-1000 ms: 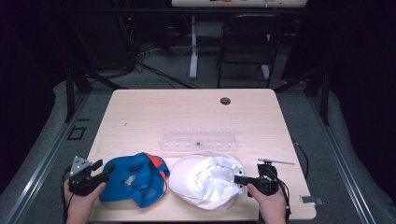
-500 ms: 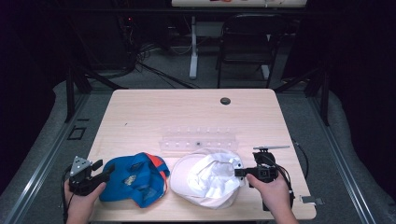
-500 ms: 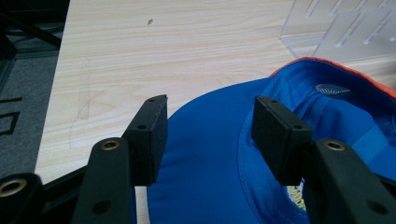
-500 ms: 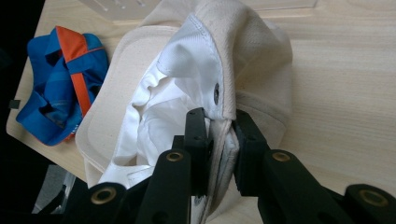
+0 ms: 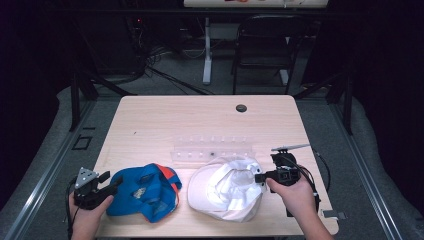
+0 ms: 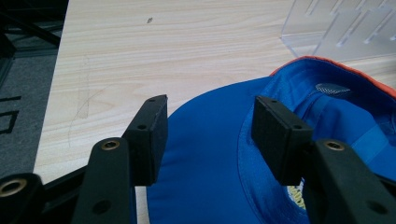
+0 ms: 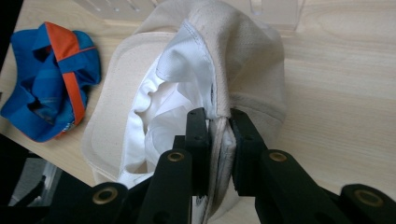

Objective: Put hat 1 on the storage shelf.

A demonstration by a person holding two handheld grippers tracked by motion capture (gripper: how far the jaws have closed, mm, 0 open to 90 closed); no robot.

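A blue cap with orange trim (image 5: 145, 191) (image 6: 224, 154) (image 7: 49, 79) lies at the table's front left. My left gripper (image 5: 107, 186) (image 6: 208, 135) stands open over the cap's brim, one jaw on each side, not closed on it. A white cap (image 5: 225, 187) (image 7: 187, 84) lies upside down at the front middle. On its rim at the right side my right gripper (image 5: 259, 177) (image 7: 219, 144) is shut, with the fabric edge pinched between the jaws.
A clear plastic rack (image 5: 212, 149) (image 6: 345, 28) stands just behind both caps. A small black round grommet (image 5: 241, 108) sits near the table's far edge. Bare tabletop (image 5: 165, 125) spreads behind the rack; a chair (image 5: 265, 45) stands beyond the table.
My right gripper has risen and moved slightly away from me, lifting the white cap's rim with it. The left gripper and blue cap have barely moved.
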